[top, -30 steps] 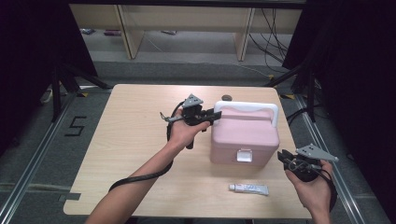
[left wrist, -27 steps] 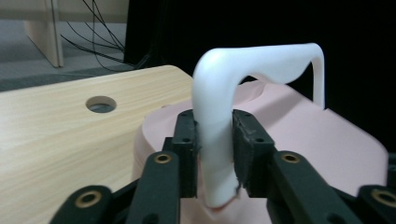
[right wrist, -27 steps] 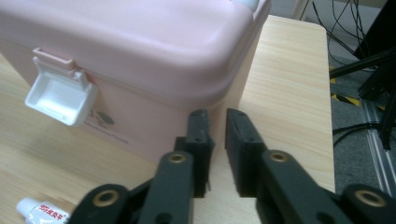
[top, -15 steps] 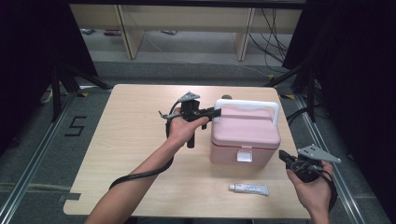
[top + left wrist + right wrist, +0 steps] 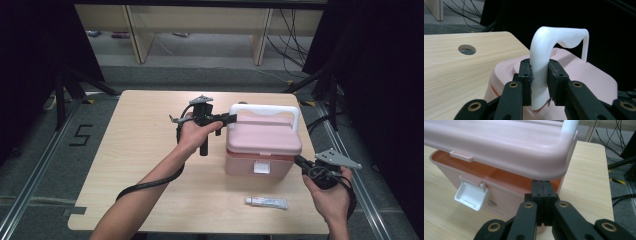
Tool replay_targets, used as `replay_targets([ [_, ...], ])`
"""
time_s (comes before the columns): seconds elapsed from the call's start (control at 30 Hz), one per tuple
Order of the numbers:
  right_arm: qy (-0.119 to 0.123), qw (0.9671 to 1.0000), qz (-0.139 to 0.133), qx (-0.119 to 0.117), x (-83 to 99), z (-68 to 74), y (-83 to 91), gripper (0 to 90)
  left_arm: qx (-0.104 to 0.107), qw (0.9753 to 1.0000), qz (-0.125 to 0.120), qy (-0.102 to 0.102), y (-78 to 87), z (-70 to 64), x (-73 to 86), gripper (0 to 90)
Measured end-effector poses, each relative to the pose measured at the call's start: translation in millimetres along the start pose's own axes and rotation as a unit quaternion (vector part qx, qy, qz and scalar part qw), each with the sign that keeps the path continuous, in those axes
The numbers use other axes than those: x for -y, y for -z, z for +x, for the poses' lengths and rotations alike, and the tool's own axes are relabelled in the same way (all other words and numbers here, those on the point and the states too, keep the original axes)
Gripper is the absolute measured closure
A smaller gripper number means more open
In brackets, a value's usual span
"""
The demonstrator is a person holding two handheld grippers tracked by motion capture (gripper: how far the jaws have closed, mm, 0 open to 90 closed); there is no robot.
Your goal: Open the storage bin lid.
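A pale wood-grain tabletop (image 5: 130, 165) with rounded corners carries a pink box (image 5: 262, 145) that stands right of its middle, and a small round hole (image 5: 467, 49) is cut through the board farther back. The box's lid (image 5: 499, 145) is raised a little at the front, showing an orange interior beneath it, and a white latch (image 5: 471, 195) hangs loose on the front wall. The left gripper (image 5: 539, 75) has its fingers clamped on the left upright of the white handle (image 5: 265, 111) above the lid. The right gripper (image 5: 543, 191) sits at the box's right front corner, fingers pressed together with nothing between them, their tips just under the lid's edge. A small white tube (image 5: 266, 201) lies on the tabletop in front of the box. Around the tabletop the floor is grey, with a taped "5" (image 5: 80, 135) at the left; beyond stand light wooden shelf units (image 5: 200, 20), loose cables (image 5: 295, 40) and black drapes on either side.
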State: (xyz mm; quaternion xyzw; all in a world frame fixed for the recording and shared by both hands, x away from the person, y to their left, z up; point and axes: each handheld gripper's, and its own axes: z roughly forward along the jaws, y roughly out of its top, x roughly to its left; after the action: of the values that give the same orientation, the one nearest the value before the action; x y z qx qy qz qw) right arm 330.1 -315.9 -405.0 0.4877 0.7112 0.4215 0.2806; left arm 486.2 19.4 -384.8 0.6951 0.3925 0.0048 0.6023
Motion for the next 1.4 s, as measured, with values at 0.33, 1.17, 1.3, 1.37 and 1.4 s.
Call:
replay_targets([
  [0.33,-0.008,0.9998,-0.018,0.005,-10.4,1.7,3.3,90.0,-0.015,0.9945,-0.045,-0.094,40.0,-15.5,4.0,61.7],
  [1.17,0.016,0.9984,-0.047,0.027,-31.3,3.7,1.3,90.0,0.017,0.9789,-0.025,-0.202,75.5,-38.5,55.7,89.5],
  [1.3,0.027,0.9975,-0.055,0.036,-34.7,2.7,0.4,90.0,0.019,0.9775,-0.015,-0.210,63.5,-43.4,59.3,89.5],
  [1.37,0.029,0.9971,-0.059,0.037,-35.1,2.5,-0.2,90.0,0.019,0.9771,-0.014,-0.212,60.8,-44.1,59.2,89.5],
  [1.4,0.032,0.9971,-0.058,0.037,-35.3,2.2,-0.1,90.0,0.018,0.9776,-0.013,-0.209,58.0,-45.2,59.5,89.5],
])
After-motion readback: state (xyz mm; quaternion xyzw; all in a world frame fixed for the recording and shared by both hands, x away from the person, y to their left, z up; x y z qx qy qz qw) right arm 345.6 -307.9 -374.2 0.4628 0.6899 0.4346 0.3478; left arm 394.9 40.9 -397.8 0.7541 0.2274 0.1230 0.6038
